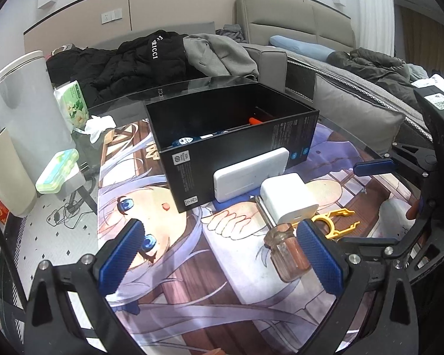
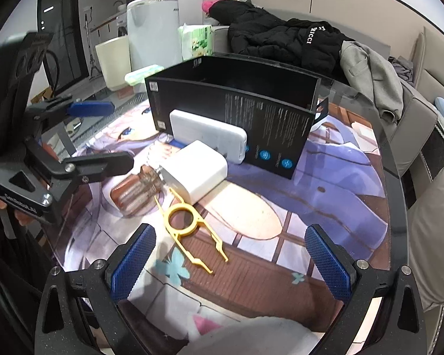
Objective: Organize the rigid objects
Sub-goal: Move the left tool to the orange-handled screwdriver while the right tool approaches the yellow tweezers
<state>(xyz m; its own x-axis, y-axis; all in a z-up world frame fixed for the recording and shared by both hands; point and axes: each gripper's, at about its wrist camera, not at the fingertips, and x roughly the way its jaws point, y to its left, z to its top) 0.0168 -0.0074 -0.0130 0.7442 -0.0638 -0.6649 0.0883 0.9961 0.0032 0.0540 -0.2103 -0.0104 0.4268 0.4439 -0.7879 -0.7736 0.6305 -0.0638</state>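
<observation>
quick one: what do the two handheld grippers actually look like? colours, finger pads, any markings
Both match: black angular frames with triangular cut-outs and silver screws, each carrying two fingers faced with blue diamond-knurled pads. The left gripper has white lettering on its body, unreadable here. The right gripper has a white QR-style sticker on its body. No cables visible.

Black box (image 1: pixel 222 148) contents mostly hidden by wall; screwdriver (image 1: pixel 287 248) handle partly behind left tool's finger.

The black box (image 1: pixel 222 153) is showing matt printed cardboard. The charger (image 1: pixel 287 198) and power bank (image 1: pixel 248 174) are looking like smooth white plastic. The gripper pads (image 2: pixel 133 263) are showing knurled blue rubber. The worktop (image 2: pixel 370 94) is gleaming as glossy glass.
</observation>
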